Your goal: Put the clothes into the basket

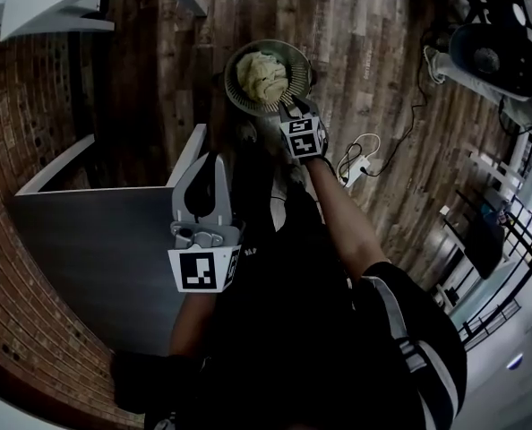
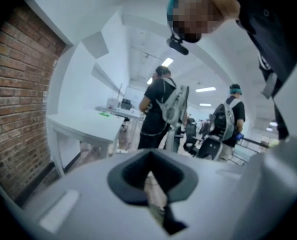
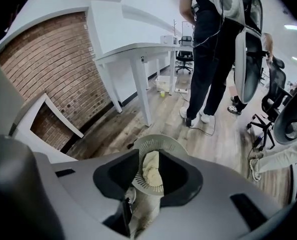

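A brown wood-plank floor (image 1: 373,79) fills the scene, with a red brick wall (image 1: 24,106) on the left. A flat grey tabletop (image 1: 96,258) sits near left. The round grey slotted plastic basket (image 1: 233,83) stands on the floor at far centre, and a crumpled cream cloth (image 1: 261,77) lies inside it. The right gripper (image 1: 290,107) points steeply down at the basket's near right rim, its jaws a narrow gap apart with nothing clearly pinched. The left gripper (image 1: 208,161) hovers over the tabletop's right edge, with its jaws together and empty.
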`<state>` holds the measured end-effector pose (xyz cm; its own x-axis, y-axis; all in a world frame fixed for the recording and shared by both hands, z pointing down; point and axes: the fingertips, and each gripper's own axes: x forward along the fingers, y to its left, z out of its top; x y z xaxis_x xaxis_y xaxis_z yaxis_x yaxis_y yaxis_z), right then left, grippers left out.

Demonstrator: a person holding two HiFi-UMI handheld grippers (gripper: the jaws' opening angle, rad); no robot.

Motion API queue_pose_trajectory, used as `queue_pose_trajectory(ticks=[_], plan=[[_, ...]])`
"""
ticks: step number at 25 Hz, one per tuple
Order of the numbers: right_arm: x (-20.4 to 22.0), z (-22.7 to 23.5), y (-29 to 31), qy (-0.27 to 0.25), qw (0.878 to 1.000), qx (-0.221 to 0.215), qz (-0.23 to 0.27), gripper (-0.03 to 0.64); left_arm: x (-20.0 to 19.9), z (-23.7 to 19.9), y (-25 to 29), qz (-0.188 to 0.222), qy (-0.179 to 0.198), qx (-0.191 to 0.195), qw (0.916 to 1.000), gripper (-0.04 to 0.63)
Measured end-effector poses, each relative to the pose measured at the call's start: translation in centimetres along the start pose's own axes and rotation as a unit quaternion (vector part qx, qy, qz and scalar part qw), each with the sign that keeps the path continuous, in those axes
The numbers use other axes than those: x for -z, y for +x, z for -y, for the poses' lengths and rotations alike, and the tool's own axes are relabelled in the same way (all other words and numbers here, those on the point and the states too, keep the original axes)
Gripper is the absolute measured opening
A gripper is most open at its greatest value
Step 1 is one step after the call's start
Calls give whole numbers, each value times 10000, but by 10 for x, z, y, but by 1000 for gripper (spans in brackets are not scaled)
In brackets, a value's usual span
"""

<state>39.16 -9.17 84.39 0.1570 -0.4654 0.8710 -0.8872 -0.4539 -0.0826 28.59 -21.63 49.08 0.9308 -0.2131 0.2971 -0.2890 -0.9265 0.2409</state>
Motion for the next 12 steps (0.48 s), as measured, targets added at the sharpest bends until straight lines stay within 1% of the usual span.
queue_pose_trajectory(ticks=[5,12], plan=[[-17,-13,-18,269,9996,44,76,43,-12,0,1,59,-16,190,9998,5],[-33,-21,-50,450,9989,61,129,10,-31,5,-6,186,36,364,9992,5]])
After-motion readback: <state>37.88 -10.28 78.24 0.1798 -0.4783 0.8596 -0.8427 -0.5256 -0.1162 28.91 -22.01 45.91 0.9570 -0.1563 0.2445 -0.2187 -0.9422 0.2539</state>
